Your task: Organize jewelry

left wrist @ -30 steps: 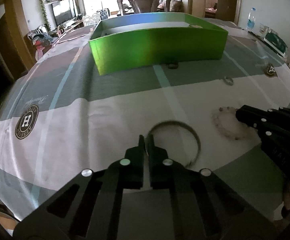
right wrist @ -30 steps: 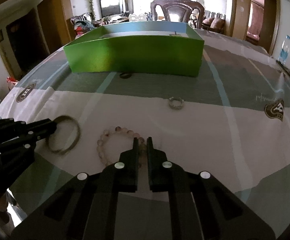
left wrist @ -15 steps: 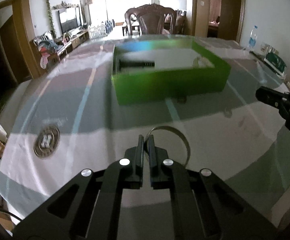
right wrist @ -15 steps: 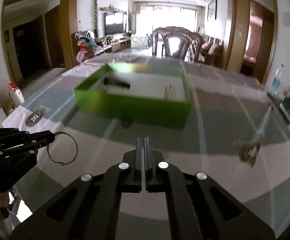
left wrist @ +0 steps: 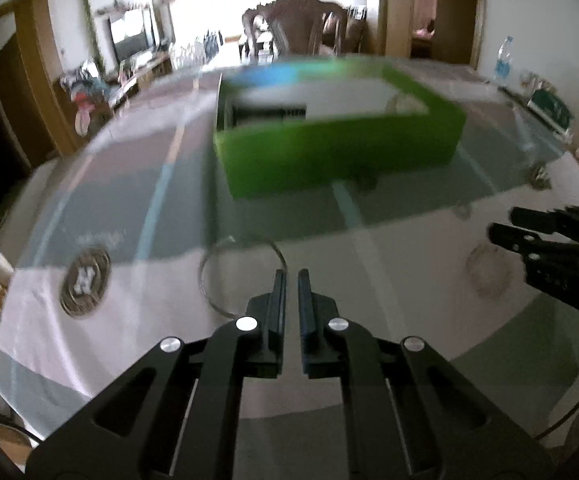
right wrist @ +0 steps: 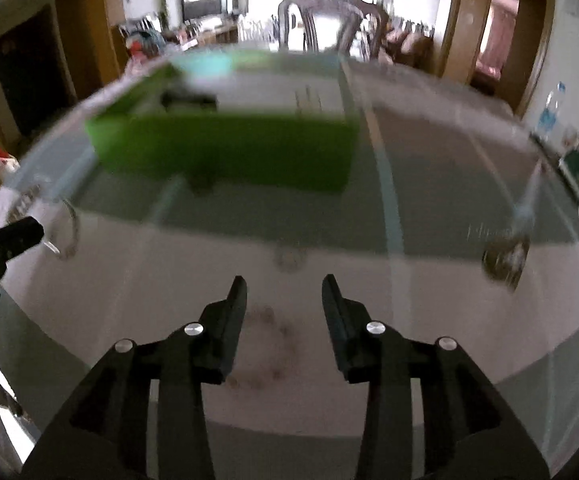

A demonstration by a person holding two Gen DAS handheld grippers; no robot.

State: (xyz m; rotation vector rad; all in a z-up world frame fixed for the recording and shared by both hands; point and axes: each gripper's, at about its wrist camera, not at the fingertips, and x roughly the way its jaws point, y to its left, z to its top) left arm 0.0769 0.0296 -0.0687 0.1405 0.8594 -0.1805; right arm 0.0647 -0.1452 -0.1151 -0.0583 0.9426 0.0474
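Beaded bracelet (right wrist: pixel 267 344) now dropped, below just-opened right jaws

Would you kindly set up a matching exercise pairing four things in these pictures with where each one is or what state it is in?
Things:
1. thin bangle
2. beaded bracelet
3. green box
4. small ring

Places or states:
A. lying on the tablecloth below the open right gripper
B. held in the shut left gripper, up off the table
C. standing open-topped at the far side of the table
D. lying on the cloth between the box and the beaded bracelet

Pairs: 1-B, 2-A, 3-C, 4-D
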